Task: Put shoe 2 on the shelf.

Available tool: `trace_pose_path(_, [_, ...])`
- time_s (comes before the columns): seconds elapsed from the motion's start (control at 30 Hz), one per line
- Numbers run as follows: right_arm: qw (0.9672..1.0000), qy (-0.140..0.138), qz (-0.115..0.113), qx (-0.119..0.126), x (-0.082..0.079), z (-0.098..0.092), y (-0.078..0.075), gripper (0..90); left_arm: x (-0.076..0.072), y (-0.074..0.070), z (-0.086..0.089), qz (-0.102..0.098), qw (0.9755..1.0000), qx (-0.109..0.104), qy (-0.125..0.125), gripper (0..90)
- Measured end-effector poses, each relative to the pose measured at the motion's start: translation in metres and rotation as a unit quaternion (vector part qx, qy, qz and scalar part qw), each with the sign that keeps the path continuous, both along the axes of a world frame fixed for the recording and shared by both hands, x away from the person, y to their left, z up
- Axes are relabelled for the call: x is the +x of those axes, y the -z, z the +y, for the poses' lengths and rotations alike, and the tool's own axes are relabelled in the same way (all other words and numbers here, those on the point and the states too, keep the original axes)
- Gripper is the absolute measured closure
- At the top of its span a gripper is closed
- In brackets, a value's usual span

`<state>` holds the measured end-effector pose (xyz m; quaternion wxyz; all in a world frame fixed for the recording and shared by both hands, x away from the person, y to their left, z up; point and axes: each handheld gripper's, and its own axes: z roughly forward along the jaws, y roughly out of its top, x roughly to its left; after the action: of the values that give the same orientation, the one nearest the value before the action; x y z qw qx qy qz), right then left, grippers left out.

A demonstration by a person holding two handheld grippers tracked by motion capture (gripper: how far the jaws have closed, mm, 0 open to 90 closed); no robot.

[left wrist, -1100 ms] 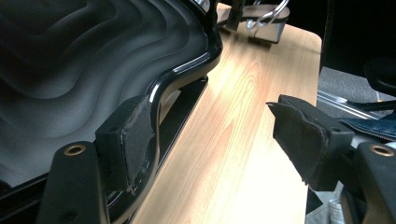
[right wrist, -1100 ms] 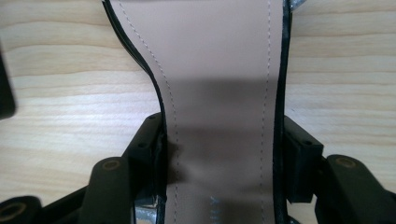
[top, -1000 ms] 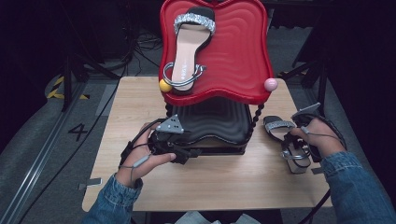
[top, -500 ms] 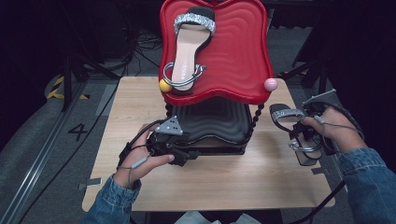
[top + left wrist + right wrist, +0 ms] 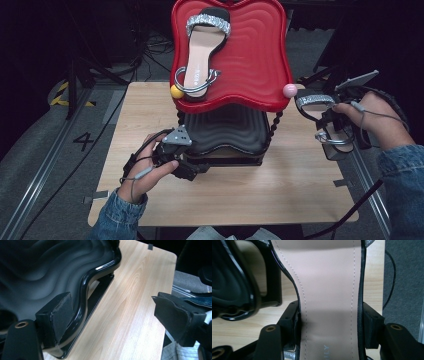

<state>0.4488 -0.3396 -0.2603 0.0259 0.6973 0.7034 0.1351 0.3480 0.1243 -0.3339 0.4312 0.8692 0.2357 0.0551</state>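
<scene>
Two-tier stand [image 5: 227,150] at table [image 5: 150,110] centre; one sandal [image 5: 202,50] on upper tray [image 5: 255,55]. Left gripper [image 5: 187,167] at 7 o'clock by lower tray [image 5: 227,127]; second sandal [image 5: 320,112] at 3 o'clock in right gripper [image 5: 330,122], above table edge.

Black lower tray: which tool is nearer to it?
Left. The left tool sits open at the black lower tray front rim; the right tool holds a sandal off its right side.

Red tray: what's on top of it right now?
On the red tray lies one sandal, glitter strap at the far end, silver ankle ring near the front rim. The tray surface beneath the sole is covered. The rest is bare ribbed red.
</scene>
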Motion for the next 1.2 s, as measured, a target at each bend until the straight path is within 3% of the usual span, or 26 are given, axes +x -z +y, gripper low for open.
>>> trace_pose_path(0.13, [0.9999, 0.001, -0.016, 0.005, -0.001, 0.004, -0.020, 43.1, 0.000, 0.000, 0.003, -0.007, 1.0000, 0.003, -0.004, 16.2])
trace_pose_path(0.23, [0.9996, 0.006, -0.026, 0.012, -0.001, 0.007, -0.038, 43.1, 0.000, -0.001, 0.006, -0.002, 1.0000, 0.007, 0.000, 16.2])
trace_pose_path(0.4, [0.9992, 0.012, -0.033, 0.021, 0.000, 0.011, -0.061, 43.1, -0.001, 0.001, 0.005, -0.004, 0.9999, 0.015, 0.002, 16.2])
trace_pose_path(0.73, [0.9986, 0.010, -0.048, 0.021, -0.003, 0.017, -0.090, 43.2, -0.002, 0.003, 0.005, -0.004, 0.9997, 0.023, 0.004, 16.3])
trace_pose_path(0.83, [0.9982, 0.013, -0.055, 0.022, -0.004, 0.020, -0.099, 43.2, -0.002, 0.003, 0.005, -0.013, 0.9994, 0.026, 0.017, 16.2])
trace_pose_path(0.9, [0.9980, 0.014, -0.058, 0.023, -0.006, 0.022, -0.106, 43.2, -0.003, 0.003, 0.004, -0.012, 0.9993, 0.026, 0.025, 16.1])
trace_pose_path(1.2, [0.9967, 0.006, -0.077, 0.025, -0.011, 0.038, -0.137, 43.2, -0.003, 0.008, 0.000, 0.001, 0.9992, 0.034, 0.020, 16.2])
